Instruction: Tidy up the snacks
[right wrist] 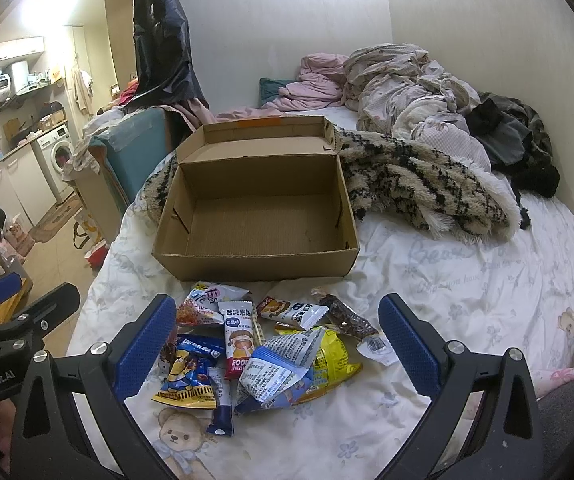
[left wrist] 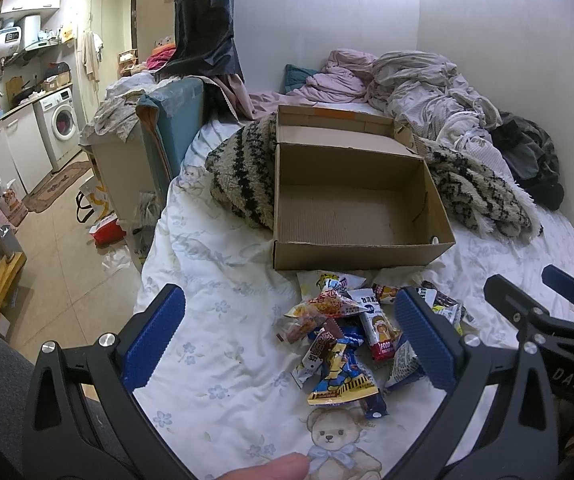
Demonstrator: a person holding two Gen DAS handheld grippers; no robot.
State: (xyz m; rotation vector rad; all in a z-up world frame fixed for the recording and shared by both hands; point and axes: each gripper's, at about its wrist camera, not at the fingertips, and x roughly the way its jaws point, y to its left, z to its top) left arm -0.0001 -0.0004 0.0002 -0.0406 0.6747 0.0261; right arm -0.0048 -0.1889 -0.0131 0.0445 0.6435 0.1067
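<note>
Bedsheet (right wrist: 427, 320) under snack packets (right wrist: 263, 348), piled just before empty cardboard box (right wrist: 255, 256). Our left gripper (left wrist: 287, 340) and right gripper (right wrist: 279, 344) both spread, holding nothing. Packets look light, crinkly, slippery; we pinch sealed edges.

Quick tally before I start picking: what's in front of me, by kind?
Cardboard box: 1, empty
Snack packets: about 10, overlapping in a pile
Claws: 2, left claw and right claw, both open
Total: about 13
</note>
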